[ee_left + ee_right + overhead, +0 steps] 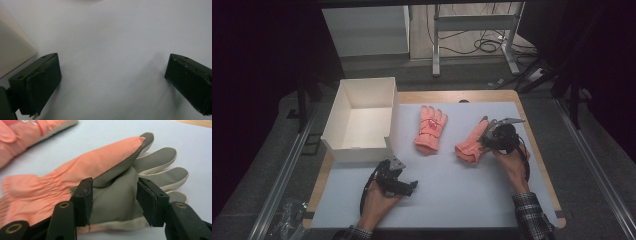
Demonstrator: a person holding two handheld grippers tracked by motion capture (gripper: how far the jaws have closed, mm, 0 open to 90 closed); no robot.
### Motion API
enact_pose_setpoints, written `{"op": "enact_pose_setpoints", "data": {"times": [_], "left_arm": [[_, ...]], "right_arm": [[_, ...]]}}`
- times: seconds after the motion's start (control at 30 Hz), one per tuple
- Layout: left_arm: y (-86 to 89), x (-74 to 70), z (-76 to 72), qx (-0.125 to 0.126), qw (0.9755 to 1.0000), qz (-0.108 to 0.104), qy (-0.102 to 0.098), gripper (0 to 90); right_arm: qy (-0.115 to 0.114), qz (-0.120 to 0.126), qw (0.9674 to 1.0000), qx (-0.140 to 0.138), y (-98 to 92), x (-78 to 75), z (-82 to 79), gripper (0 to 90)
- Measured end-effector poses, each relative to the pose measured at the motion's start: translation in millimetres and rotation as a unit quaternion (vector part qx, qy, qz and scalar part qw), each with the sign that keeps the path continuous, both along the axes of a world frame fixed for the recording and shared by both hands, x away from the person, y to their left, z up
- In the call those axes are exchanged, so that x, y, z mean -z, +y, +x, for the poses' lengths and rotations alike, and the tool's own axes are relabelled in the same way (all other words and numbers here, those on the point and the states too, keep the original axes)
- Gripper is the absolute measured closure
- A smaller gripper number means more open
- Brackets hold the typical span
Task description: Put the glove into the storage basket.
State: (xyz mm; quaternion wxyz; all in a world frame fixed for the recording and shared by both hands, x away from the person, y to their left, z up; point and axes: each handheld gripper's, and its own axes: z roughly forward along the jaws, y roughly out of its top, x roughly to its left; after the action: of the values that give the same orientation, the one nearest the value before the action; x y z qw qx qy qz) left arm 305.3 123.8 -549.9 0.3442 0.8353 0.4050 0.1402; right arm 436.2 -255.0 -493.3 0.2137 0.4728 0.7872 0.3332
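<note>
At about 10 o'clock on the surface [492,200] I see a white box [362,117] with its top open. My left claw [404,187] waits just below it, near 7 o'clock, with its jaws wide and nothing between them. In the middle, near 12 o'clock, one pink glove [431,129] lies flat. The other glove [82,170], the one I am after, lies at about 2 o'clock, pink on the back and grey on the palm side. My right claw [113,200] is over its palm, jaws about half wide, one on each side of the grey part. I cannot tell for sure if the pads press yet, so I call it not gripped. I think this glove is light, soft and floppy, so it will droop when lifted. The bumpy grey palm looks grippy, so pinching a fold there, or the thick cuff, should work best.
</note>
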Motion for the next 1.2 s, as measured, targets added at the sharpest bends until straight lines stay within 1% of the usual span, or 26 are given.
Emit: {"op": "enact_pose_setpoints", "data": {"times": [0.03, 0.07, 0.13, 0.17, 0.2, 0.27, 0.3, 0.4, 0.5, 0.67, 0.7, 0.73, 0.87, 0.9, 0.93, 1.0, 1.03, 1.07, 1.13, 1.17, 1.2], "left_arm": [[0.0, 0.0, 0.0, 0.000, 1.0000, 0.000, 0.000, 0.4], [0.0, 0.0, 0.0, 0.000, 1.0000, 0.000, 0.000, 0.4], [-0.1, 0.0, 0.0, 0.000, 1.0000, 0.000, 0.000, 0.4], [-0.1, 0.0, 0.0, 0.000, 1.0000, 0.000, 0.000, 0.4], [-0.1, 0.0, 0.0, 0.000, 1.0000, 0.000, 0.000, 0.4], [0.0, 0.0, 0.0, 0.000, 1.0000, 0.000, 0.000, 0.4], [-0.1, 0.0, 0.0, 0.000, 1.0000, 0.000, 0.000, 0.4], [0.0, 0.0, 0.0, 0.000, 1.0000, 0.000, 0.000, 0.4], [-0.2, 0.1, 0.0, -0.001, 1.0000, -0.001, 0.000, 0.4], [-0.2, 0.1, 0.0, -0.001, 1.0000, -0.001, 0.000, 0.5], [-0.2, 0.1, 0.0, -0.001, 1.0000, -0.001, 0.000, 0.4], [-0.2, 0.2, -0.1, -0.001, 1.0000, -0.002, 0.000, 0.5], [0.1, 0.0, 0.0, 0.000, 1.0000, 0.000, 0.000, 0.4], [0.1, 0.0, 0.0, 0.000, 1.0000, 0.000, 0.000, 0.5], [0.1, 0.0, 0.0, 0.000, 1.0000, 0.000, 0.000, 0.4], [0.1, 0.0, 0.0, 0.000, 1.0000, 0.000, 0.000, 0.4], [0.1, 0.0, 0.0, 0.000, 1.0000, 0.000, 0.000, 0.4], [0.1, 0.0, 0.0, 0.000, 1.0000, 0.000, 0.000, 0.5], [0.1, 0.0, 0.0, 0.000, 1.0000, 0.000, 0.000, 0.5], [0.1, 0.0, 0.0, 0.000, 1.0000, 0.000, 0.000, 0.5], [0.1, 0.0, 0.0, 0.000, 1.0000, 0.000, 0.000, 0.4]], "right_arm": [[0.008, -0.003, 1.0000, 0.002, 0.7, 1.9, 3.3, 47.9], [0.016, -0.002, 0.9999, 0.001, 1.1, 4.2, 6.5, 51.2], [0.023, -0.007, 0.9997, 0.004, 2.4, 8.3, 10.6, 59.9], [0.023, -0.007, 0.9997, 0.004, 2.4, 8.3, 10.6, 59.9], [0.018, -0.017, 0.9996, 0.010, 5.1, 11.6, 9.8, 74.7], [0.017, -0.020, 0.9996, 0.009, 8.2, 12.6, 8.3, 84.1], [0.017, -0.022, 0.9996, 0.010, 9.0, 12.4, 7.9, 85.5], [0.021, -0.020, 0.9996, 0.006, 7.5, 10.3, 8.4, 86.5], [0.023, -0.007, 0.9997, 0.000, 3.7, 6.7, 8.4, 86.6], [0.018, 0.016, 0.9995, -0.021, -1.2, -2.5, 3.9, 87.2], [0.018, 0.016, 0.9995, -0.021, -1.2, -2.5, 3.9, 87.2], [0.018, 0.030, 0.9988, -0.034, -2.4, -8.4, -0.7, 87.4], [0.017, 0.037, 0.9972, -0.062, -2.6, -19.5, -10.1, 87.7], [0.017, 0.037, 0.9972, -0.062, -2.6, -19.5, -10.1, 87.7], [0.019, 0.044, 0.9956, -0.080, -2.7, -25.6, -15.7, 87.7], [0.021, 0.053, 0.9938, -0.096, -2.8, -31.0, -20.9, 87.7], [0.021, 0.053, 0.9938, -0.096, -2.8, -31.0, -20.9, 87.7], [0.025, 0.060, 0.9915, -0.112, -2.3, -35.0, -26.1, 87.6], [0.031, 0.065, 0.9886, -0.132, -0.9, -37.2, -31.6, 87.6], [0.031, 0.065, 0.9886, -0.132, -0.9, -37.2, -31.6, 87.6], [0.037, 0.068, 0.9854, -0.152, 1.4, -37.9, -37.2, 87.6]]}}
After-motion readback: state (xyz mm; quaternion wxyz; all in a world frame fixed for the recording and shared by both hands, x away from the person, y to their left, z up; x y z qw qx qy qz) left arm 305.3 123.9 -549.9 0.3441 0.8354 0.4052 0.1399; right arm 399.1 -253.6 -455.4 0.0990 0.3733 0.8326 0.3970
